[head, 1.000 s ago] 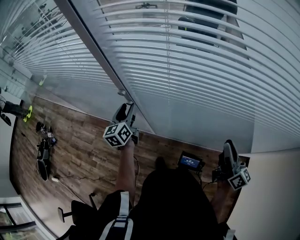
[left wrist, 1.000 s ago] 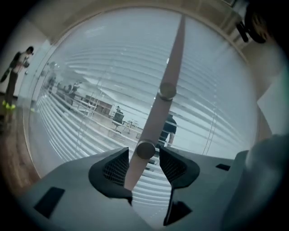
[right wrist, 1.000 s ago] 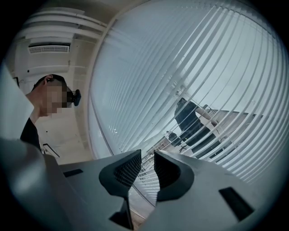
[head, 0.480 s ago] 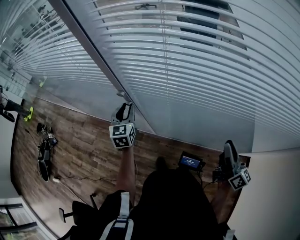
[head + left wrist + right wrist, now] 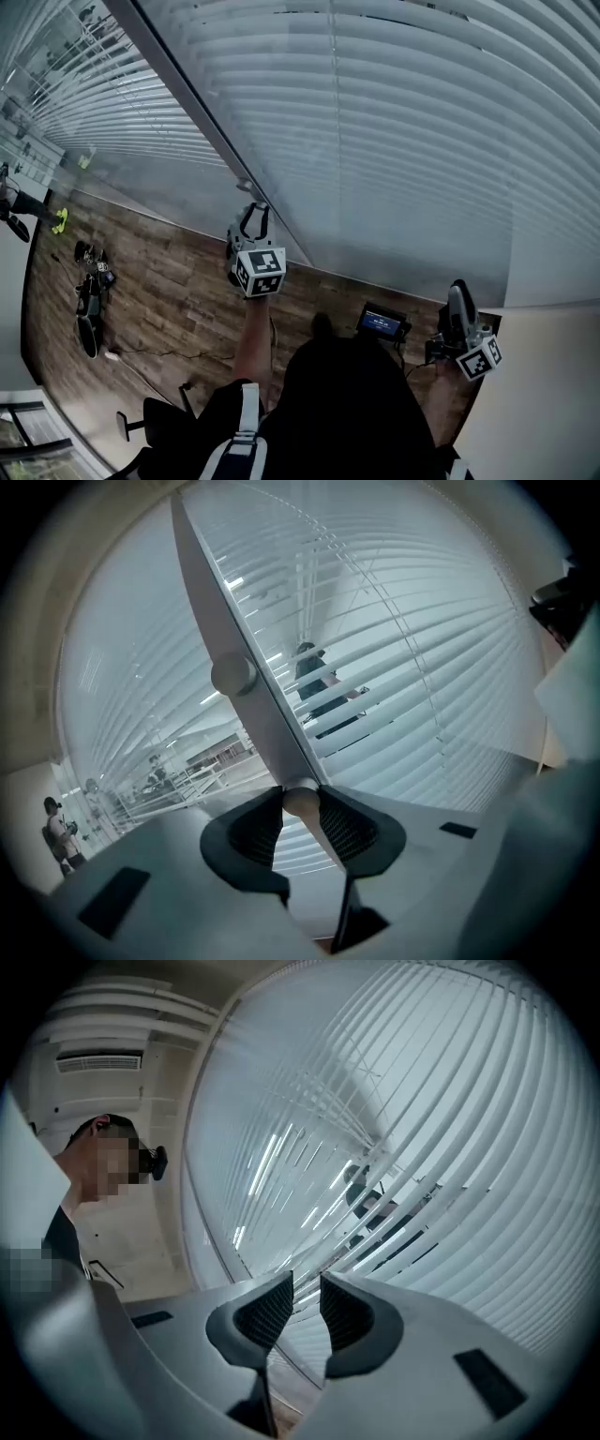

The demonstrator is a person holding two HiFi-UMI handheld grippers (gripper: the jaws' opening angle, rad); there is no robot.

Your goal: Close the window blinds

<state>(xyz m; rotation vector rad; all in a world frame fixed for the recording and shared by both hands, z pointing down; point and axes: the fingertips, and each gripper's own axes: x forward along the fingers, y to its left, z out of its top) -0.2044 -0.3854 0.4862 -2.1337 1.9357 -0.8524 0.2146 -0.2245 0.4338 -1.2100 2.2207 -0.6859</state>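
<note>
At window-frame (image 5: 187,103) edge — left tongs (image 5: 251,212) clamp wand knob (image 5: 300,802) | right tongs (image 5: 303,1290) apart, empty — clear of blinds (image 5: 422,141)

Legible text, labels, numbers: none. Small dark device with lit blue screen (image 5: 380,323): characters too small to read.

This looks like an office or lab room in a commercial building, with wide glazing hung with white horizontal blinds (image 5: 403,122), a wood-plank floor (image 5: 178,281) and a ceiling air vent (image 5: 98,1060). Electronic gear (image 5: 86,314) and loose cables (image 5: 159,354) lie on the floor, and a small lit screen (image 5: 380,323) stands nearer the window. Through the slats show the railings (image 5: 192,782) of an open hall.
</note>
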